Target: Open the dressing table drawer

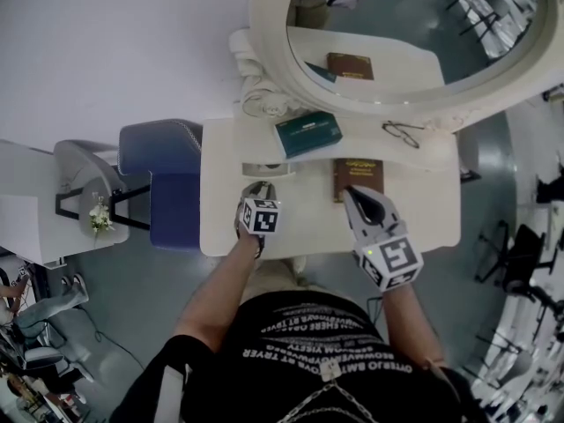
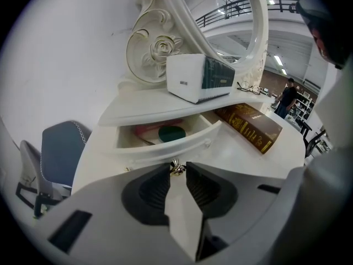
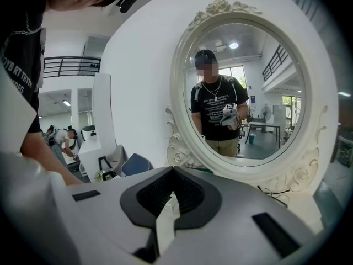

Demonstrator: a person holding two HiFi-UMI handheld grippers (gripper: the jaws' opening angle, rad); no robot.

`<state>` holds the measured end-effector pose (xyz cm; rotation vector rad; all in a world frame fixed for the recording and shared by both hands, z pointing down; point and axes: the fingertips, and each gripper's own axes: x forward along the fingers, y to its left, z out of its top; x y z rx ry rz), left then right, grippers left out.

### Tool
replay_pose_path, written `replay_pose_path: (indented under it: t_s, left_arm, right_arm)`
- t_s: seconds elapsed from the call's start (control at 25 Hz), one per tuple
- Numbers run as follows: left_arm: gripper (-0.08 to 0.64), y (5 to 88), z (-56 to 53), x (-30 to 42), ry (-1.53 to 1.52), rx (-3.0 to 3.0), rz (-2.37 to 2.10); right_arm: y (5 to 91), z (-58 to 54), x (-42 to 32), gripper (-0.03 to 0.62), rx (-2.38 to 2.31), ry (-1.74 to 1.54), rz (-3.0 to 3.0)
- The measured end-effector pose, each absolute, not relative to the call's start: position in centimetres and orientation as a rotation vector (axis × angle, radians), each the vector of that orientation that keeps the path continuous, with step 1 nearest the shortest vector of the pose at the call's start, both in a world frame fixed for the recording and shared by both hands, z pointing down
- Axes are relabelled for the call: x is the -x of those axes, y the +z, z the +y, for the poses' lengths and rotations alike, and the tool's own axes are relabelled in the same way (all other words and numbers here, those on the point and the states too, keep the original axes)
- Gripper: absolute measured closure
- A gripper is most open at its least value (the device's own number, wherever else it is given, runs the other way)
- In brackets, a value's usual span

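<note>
A white wall (image 1: 106, 42) rises behind, over a glossy grey floor (image 1: 106, 311). A blue chair (image 1: 167, 170) and a grey chair (image 1: 81, 164) stand at the left. Strip lights (image 2: 277, 61) glow overhead.

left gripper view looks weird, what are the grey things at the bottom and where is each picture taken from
A person holds a two-jaw tool in each hand. The top-down picture comes from a head camera; the others from cameras riding on each tool, so the grey shapes are its jaws. The left gripper has its jaws shut on the gold knob of the partly open drawer. The right gripper hovers empty, jaws together. On the dressing table lie a brown book, a teal box and glasses.
</note>
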<state>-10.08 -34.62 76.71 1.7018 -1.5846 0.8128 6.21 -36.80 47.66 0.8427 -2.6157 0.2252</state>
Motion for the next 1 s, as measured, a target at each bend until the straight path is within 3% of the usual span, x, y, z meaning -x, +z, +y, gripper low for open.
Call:
replay_pose_path:
  t_s: [1.0]
  left_arm:
    - [0.468,76.8,-32.2,9.5,0.838,-1.695,-1.587]
  right_arm:
    - [47.4,-35.4,-6.3,0.591,-0.826,0.215,-2.631]
